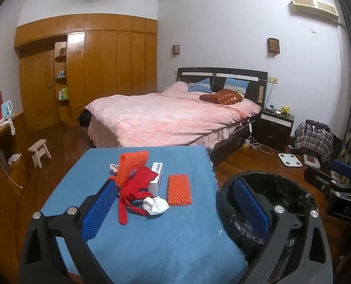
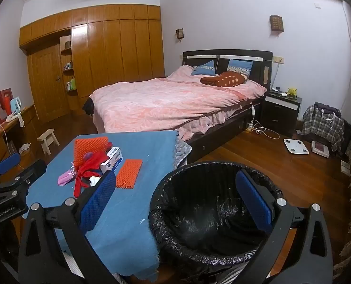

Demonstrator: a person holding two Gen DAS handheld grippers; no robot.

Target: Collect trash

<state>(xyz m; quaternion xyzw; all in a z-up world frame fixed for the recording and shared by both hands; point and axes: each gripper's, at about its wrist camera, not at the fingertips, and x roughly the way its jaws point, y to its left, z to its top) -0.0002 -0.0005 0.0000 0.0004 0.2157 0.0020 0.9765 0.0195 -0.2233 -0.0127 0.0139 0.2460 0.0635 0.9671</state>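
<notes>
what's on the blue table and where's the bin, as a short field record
surface: blue cloth over a table
trash: crumpled white paper, red fabric strip, white box, two orange foam nets
bin: black-lined trash can right of the table, looks empty
left gripper: open, holding nothing
right gripper: open, holding nothing

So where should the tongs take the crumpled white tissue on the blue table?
Grip the crumpled white tissue across its puffy middle, coming from above and the near side with the open left tongs. It lies as a loose lump at the near edge of the pile, partly over the red cloth, so pinch high, probably avoiding the cloth.
</notes>
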